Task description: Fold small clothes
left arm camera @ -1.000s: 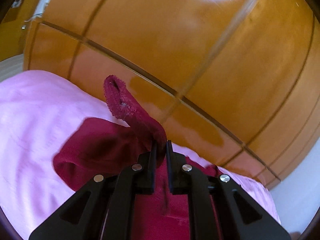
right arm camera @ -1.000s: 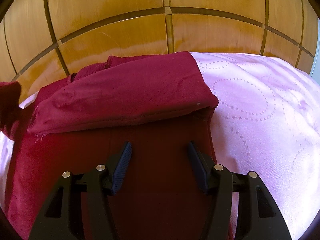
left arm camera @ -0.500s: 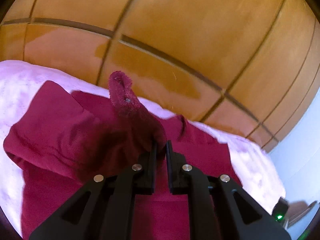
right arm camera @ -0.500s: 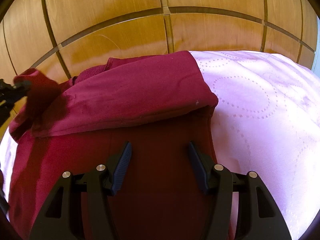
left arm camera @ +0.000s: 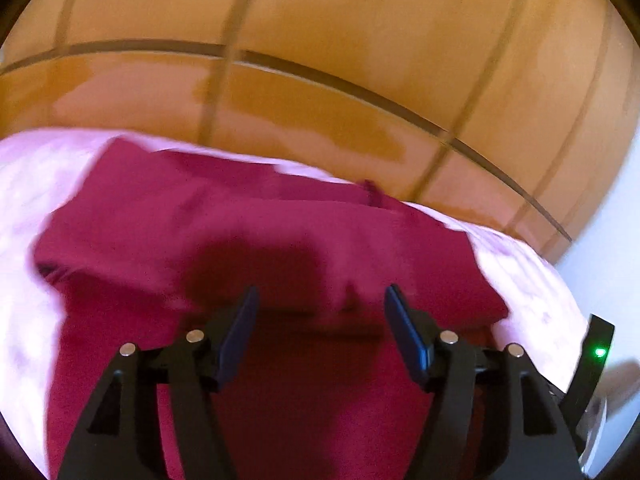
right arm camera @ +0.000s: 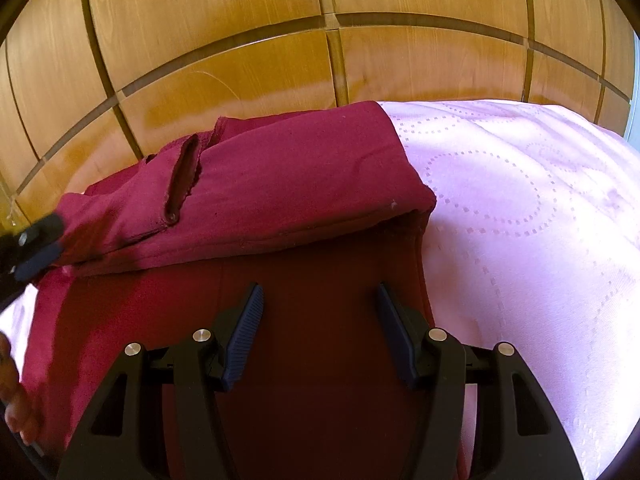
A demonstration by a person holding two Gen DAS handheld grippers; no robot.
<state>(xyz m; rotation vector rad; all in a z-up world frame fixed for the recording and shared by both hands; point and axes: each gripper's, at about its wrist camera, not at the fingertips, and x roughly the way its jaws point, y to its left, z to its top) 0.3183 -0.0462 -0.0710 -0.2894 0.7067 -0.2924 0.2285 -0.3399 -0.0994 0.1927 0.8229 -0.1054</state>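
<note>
A dark red garment (right arm camera: pixel 304 184) lies on a pink quilted bedspread (right arm camera: pixel 520 216), its far part folded over toward me. One sleeve with an open cuff (right arm camera: pixel 182 184) rests across the folded layer at the left. In the left wrist view the same garment (left arm camera: pixel 260 240) spreads below my left gripper (left arm camera: pixel 320 300), whose jaws are opening with nothing between them. My right gripper (right arm camera: pixel 318 300) hovers open over the near, flat part of the cloth, gripping nothing. The left gripper's tip (right arm camera: pixel 38 246) shows at the left edge of the right wrist view, just beside the sleeve.
A wooden panelled headboard (right arm camera: pixel 320 52) rises right behind the bed. A person's hand (right arm camera: pixel 10 392) shows at the lower left edge. A black device with a green light (left arm camera: pixel 598 350) sits at the right edge of the left wrist view.
My left gripper carried the sleeve cuff rightward over the folded garment, then opened and let it drop there. The right gripper stayed still and open.
</note>
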